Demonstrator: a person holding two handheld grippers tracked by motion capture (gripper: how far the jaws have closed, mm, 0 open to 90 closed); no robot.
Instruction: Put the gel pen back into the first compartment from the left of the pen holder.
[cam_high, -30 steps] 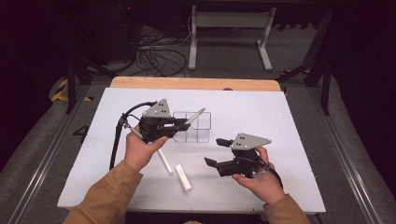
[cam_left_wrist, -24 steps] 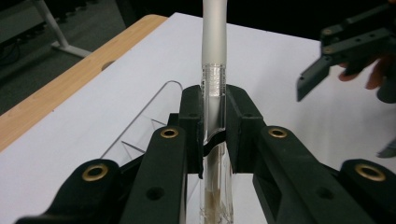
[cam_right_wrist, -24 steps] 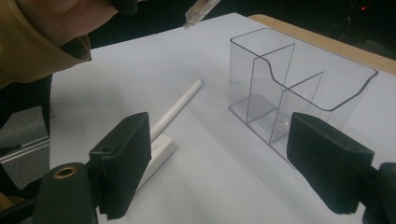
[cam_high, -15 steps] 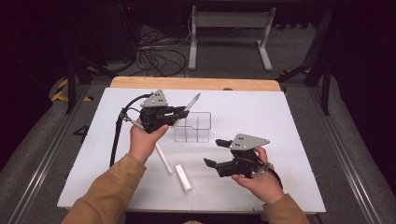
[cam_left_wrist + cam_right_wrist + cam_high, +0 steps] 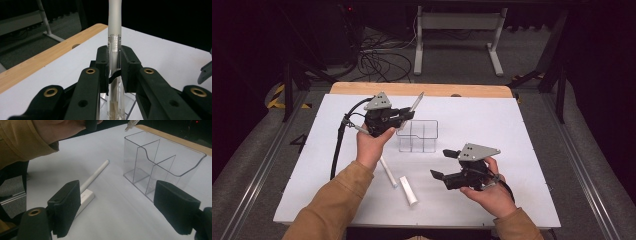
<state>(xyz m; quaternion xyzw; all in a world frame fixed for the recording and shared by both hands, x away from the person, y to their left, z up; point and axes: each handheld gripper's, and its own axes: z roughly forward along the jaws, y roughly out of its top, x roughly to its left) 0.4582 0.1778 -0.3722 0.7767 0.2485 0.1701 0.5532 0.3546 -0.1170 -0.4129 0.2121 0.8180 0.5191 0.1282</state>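
left gripper (image 5: 404,116) clamped on slim clear-barrelled pen (image 5: 416,103) with frosted cap, above clear plastic compartment organizer (image 5: 418,136), right gripper (image 5: 439,165) jaws wide, empty, white table (image 5: 522,150)

Left hand-held gripper (image 5: 408,115) clamped (right (image 5: 441,163) agape)

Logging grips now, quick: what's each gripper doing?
Left gripper: closed on a pen.
Right gripper: open, holding nothing.
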